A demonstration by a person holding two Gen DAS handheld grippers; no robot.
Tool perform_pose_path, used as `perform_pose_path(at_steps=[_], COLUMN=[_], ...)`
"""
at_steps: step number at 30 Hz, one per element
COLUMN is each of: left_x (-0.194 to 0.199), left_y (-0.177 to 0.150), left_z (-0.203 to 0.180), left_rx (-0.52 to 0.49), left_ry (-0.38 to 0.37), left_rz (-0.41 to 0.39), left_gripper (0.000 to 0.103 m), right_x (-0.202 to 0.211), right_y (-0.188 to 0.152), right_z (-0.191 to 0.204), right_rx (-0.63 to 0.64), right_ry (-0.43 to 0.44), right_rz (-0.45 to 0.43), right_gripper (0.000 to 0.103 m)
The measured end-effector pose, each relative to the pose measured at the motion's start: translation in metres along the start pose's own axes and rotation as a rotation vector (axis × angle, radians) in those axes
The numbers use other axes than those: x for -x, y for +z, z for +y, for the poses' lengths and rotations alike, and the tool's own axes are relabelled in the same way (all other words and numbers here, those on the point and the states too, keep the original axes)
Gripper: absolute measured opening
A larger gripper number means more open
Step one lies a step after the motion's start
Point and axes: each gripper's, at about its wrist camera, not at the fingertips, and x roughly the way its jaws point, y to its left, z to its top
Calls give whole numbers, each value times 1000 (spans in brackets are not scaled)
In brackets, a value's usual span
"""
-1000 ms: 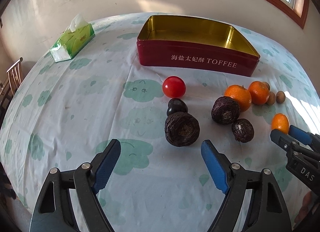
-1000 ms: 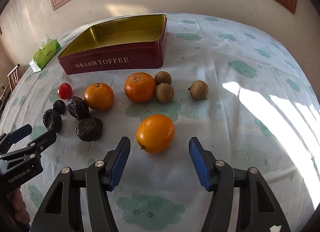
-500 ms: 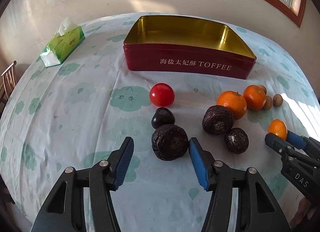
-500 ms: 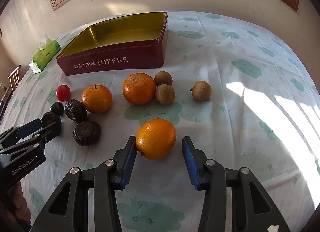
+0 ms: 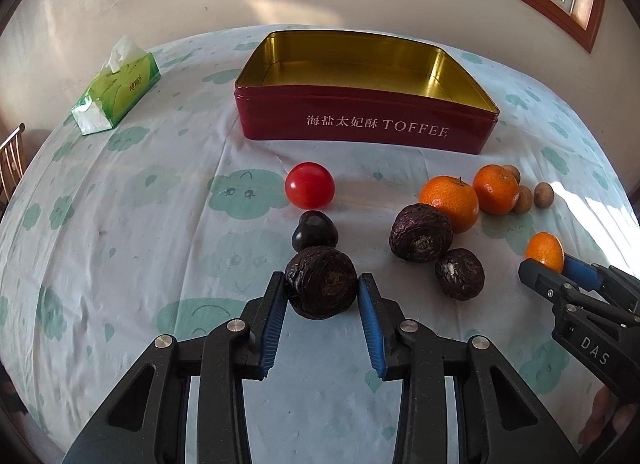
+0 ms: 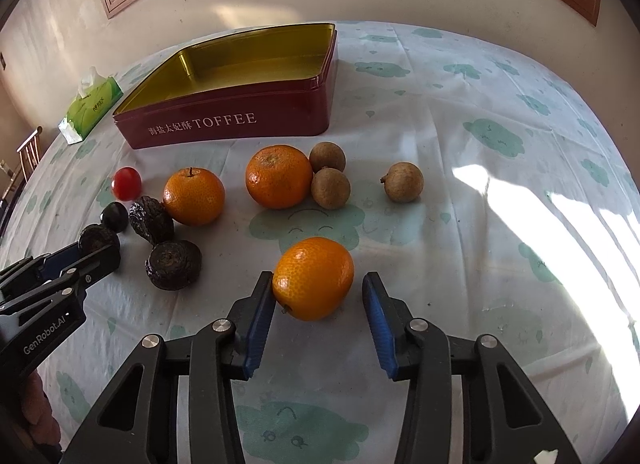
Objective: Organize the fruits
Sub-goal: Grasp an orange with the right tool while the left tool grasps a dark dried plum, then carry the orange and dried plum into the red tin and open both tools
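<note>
Right gripper (image 6: 318, 318): jaws apart around the near orange (image 6: 313, 278); left pad touches its skin, right pad stands clear.
Left gripper (image 6: 90, 254): enters at the left edge, tips at a dark fruit (image 6: 97, 237); whether it grips cannot be told.
Tin (image 6: 240, 119): red, gold inside, open, at the back of the table (image 6: 480, 143).
Oranges: one (image 6: 194, 196) left, one (image 6: 278, 176) middle.
Longans: two (image 6: 330, 187) touching beside the middle orange, one (image 6: 403, 182) apart to the right.
Tomato (image 6: 126, 183): by the dark fruits.
Tissue pack (image 6: 91, 107): far left.
</note>
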Motion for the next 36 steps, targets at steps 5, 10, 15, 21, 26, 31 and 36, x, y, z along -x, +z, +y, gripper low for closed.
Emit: perform_pose_path(at_steps=[5, 10, 15, 21, 26, 31, 36], left_x=[1, 5, 8, 11, 13, 18, 25], left_y=[-2, -5, -6, -7, -8, -5, 3], left_z=[1, 3, 3, 3, 6, 10, 13], left_rx=[-2, 1, 0, 0, 5, 12, 13], left_ry=[-2, -9, -20, -15, -16, -18, -30], left_rz=[1, -1, -5, -7, -12, -24, -45], left_gripper=[37, 37, 37, 37, 37, 37, 37], right_x=[0, 0, 2, 6, 9, 14, 19], right_y=[1, 1, 0, -3, -3, -1, 6], right_z=[-1, 0, 0, -1, 2, 6, 9], right_rx=[-4, -10, -10, -6, -2, 8, 24], right_ry=[14, 17, 27, 30, 31, 35, 42], right_rz=[5, 5, 5, 6, 2, -2, -18], right_gripper=[36, 36, 36, 36, 36, 36, 36])
